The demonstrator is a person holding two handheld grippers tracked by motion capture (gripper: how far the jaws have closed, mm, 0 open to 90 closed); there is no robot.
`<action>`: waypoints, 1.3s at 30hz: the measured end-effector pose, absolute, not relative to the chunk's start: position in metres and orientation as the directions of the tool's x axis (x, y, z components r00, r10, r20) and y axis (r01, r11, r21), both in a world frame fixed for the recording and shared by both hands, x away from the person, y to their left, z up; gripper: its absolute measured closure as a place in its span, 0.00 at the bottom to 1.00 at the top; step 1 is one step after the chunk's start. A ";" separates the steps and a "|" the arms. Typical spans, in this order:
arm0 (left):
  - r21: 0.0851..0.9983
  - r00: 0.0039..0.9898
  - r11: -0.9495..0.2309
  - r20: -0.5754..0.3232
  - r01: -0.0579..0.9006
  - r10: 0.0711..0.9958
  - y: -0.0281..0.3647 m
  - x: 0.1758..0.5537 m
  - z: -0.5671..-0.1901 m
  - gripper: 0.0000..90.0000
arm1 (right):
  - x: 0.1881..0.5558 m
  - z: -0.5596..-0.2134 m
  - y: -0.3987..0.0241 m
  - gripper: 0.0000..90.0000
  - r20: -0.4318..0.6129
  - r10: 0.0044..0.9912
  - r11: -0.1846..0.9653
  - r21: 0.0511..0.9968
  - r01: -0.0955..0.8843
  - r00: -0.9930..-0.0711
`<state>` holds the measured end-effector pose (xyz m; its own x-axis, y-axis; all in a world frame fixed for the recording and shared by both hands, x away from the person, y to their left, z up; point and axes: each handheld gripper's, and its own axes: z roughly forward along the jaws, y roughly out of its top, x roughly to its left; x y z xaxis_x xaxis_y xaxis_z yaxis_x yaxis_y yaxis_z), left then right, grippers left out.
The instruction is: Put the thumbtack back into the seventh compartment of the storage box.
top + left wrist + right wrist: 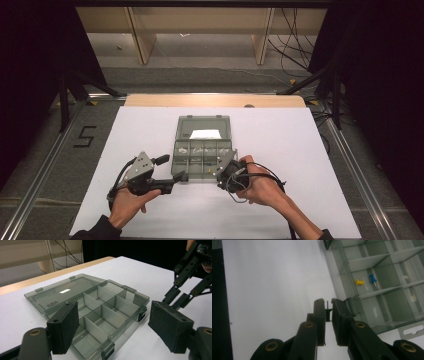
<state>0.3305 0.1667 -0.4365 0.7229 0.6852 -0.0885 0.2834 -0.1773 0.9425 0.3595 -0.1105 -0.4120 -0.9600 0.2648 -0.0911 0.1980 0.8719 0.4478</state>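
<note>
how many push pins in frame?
3: green push pin between the right gripper's fingers; yellow push pin and blue push pin in one box compartment. Others may be hidden.

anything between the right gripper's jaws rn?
Yes: the right gripper view shows a dark green push pin pinched between the jaws of the right gripper, needle pointing away from the camera, beside the open compartment box.

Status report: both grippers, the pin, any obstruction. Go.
Right gripper shut on green push pin, beside the open organizer box. Left gripper open, at the box. Nothing in the way.
</note>
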 end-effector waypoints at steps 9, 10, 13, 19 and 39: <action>0.944 0.732 -0.191 -0.072 0.270 0.677 0.168 0.331 -0.436 0.26 | 0.373 -0.408 -0.103 0.91 -0.123 0.282 0.855 0.482 0.191 -0.952; 0.942 0.723 -0.177 -0.090 0.284 0.684 0.167 0.330 -0.437 0.26 | 0.374 -0.409 -0.103 0.91 -0.123 0.286 0.854 0.482 0.195 -0.950; 0.942 0.725 -0.180 -0.087 0.283 0.684 0.166 0.331 -0.437 0.26 | 0.378 -0.410 -0.102 0.91 -0.124 0.293 0.851 0.486 0.200 -0.948; 0.943 0.725 -0.177 -0.090 0.283 0.682 0.166 0.331 -0.437 0.26 | 0.387 -0.410 -0.099 0.91 -0.129 0.303 0.846 0.493 0.204 -0.944; 0.944 0.734 -0.192 -0.072 0.270 0.676 0.167 0.332 -0.436 0.26 | 0.409 -0.418 -0.086 0.91 -0.148 0.323 0.840 0.500 0.211 -0.935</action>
